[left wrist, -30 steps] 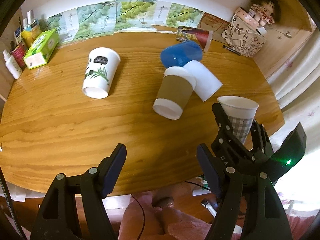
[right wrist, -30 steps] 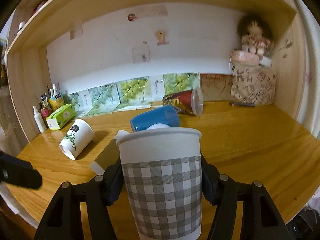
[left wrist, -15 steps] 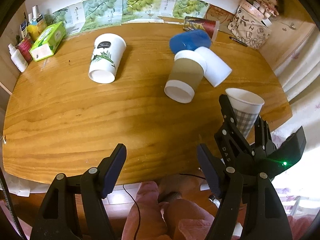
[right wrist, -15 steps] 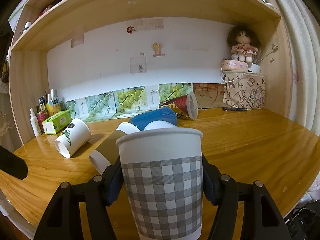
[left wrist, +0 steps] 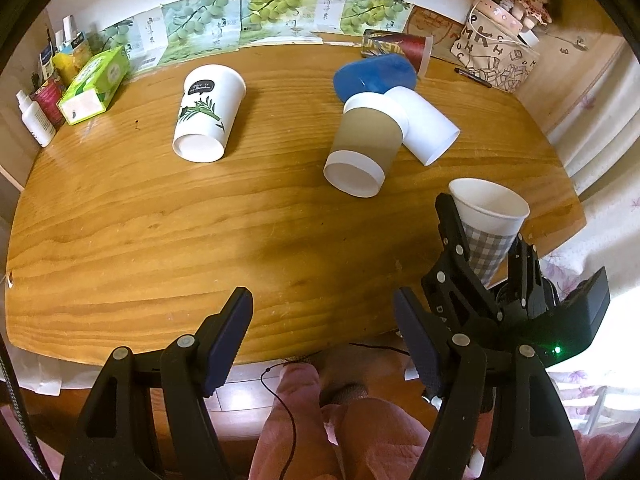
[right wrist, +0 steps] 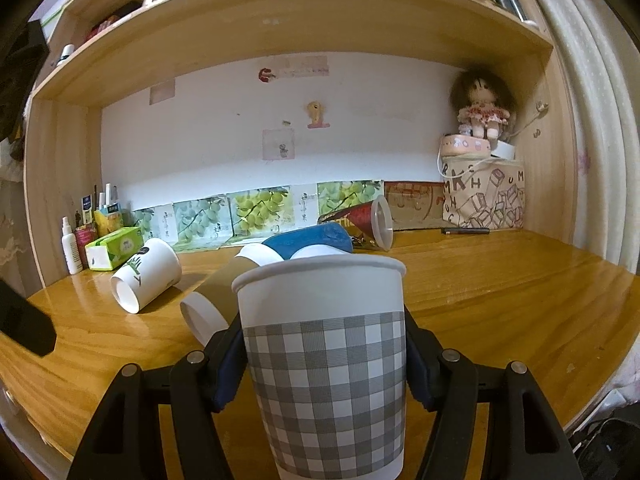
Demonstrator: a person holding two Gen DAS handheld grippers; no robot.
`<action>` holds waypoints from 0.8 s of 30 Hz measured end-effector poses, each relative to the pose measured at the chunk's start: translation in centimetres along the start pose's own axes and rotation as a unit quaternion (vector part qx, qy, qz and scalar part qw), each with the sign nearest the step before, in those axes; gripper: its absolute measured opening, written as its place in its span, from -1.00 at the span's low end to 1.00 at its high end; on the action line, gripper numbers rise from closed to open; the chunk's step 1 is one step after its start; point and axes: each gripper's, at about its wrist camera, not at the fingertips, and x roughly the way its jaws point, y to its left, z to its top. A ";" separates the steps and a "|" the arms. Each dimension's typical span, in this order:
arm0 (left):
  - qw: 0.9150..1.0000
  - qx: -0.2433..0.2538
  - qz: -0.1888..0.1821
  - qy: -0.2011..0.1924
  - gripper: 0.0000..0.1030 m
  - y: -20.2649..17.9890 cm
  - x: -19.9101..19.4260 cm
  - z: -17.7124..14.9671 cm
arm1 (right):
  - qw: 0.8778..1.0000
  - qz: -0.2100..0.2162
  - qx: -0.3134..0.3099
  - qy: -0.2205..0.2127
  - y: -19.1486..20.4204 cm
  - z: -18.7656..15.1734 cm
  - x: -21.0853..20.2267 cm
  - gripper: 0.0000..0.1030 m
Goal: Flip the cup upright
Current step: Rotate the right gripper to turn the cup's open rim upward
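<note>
Right gripper (right wrist: 324, 364) clamped on the checked cup (right wrist: 324, 364), upright, mouth up, filling the lower centre of the right wrist view; in the left wrist view at lower right, over the desk's (left wrist: 160, 240) near edge. Left gripper (left wrist: 324, 336) spread wide and empty, bottom centre. Behind, all lying on their sides: brown cup (left wrist: 366, 144) touching white cup (left wrist: 424, 124) and blue cup (left wrist: 374, 76), red cup (left wrist: 400, 46) at the back, leaf cup (left wrist: 208, 112) apart at upper left. Tissue box (left wrist: 94, 84) at far left.

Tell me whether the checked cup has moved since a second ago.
Yes. The right gripper has carried the checked cup back toward the near table edge, away from the brown cup.
</note>
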 end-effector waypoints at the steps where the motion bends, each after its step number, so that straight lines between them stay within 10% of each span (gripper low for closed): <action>1: 1.000 0.000 0.000 0.000 0.48 0.0 0.0 0.0 | 1.000 0.001 -0.001 -0.001 0.0 -0.1 -0.2 0.31; 24: 1.000 -0.017 -0.007 -0.016 0.48 -0.1 -1.1 0.5 | 0.999 0.034 0.018 0.035 -0.4 1.6 0.0 0.36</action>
